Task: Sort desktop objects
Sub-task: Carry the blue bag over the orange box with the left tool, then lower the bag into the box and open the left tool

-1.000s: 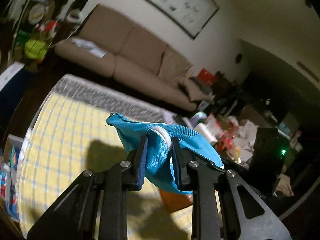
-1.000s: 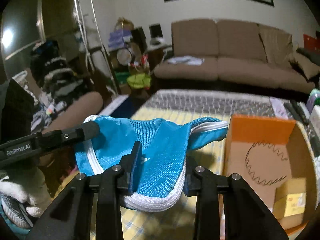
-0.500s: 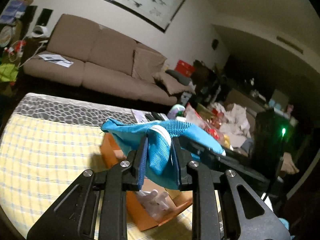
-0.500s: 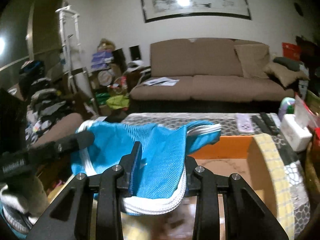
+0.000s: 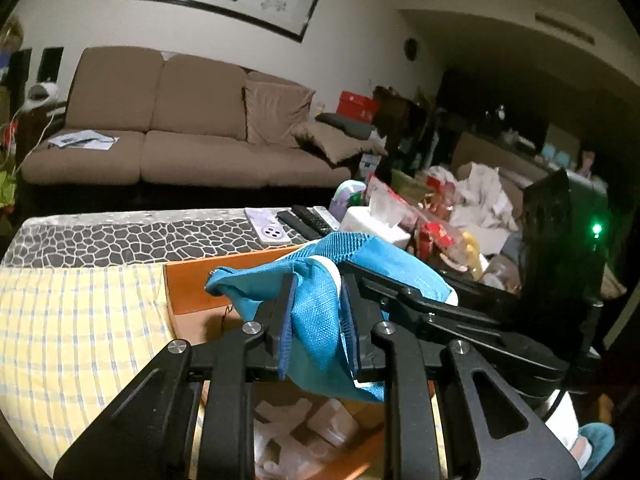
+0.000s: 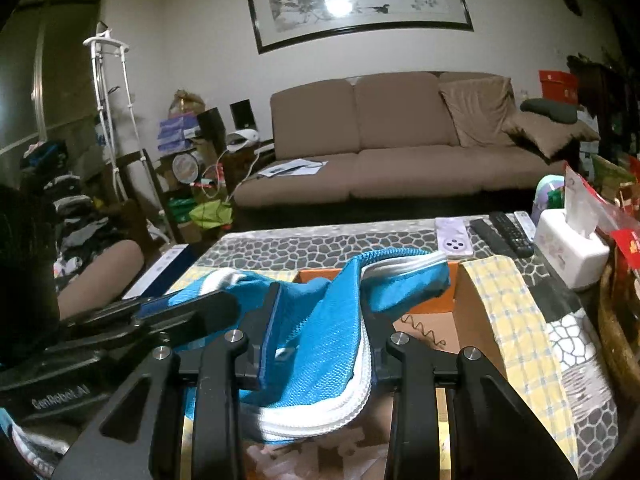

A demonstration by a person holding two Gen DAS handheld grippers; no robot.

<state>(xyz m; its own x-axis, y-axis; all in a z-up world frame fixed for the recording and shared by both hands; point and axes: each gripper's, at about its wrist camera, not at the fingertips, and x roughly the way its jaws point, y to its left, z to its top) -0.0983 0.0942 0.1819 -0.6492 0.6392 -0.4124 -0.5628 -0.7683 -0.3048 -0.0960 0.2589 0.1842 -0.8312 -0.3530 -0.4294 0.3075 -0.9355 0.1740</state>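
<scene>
Both grippers hold one blue mesh zipper pouch in the air above an open orange cardboard box. My left gripper is shut on one side of the pouch. My right gripper is shut on the other side, where the pouch shows its white zipper edge. The box lies just beyond and under the pouch. Pale plastic-wrapped items lie inside the box. The right gripper's body crosses the left wrist view.
A yellow checked cloth covers the near table; a grey pebble-pattern mat lies beyond. Remotes, a purple device and a white tissue box sit at the back right. Snack clutter fills the right. A brown sofa stands behind.
Both grippers carried the pouch to the right, from above the yellow cloth to above the open orange box. Both stayed shut on it.
</scene>
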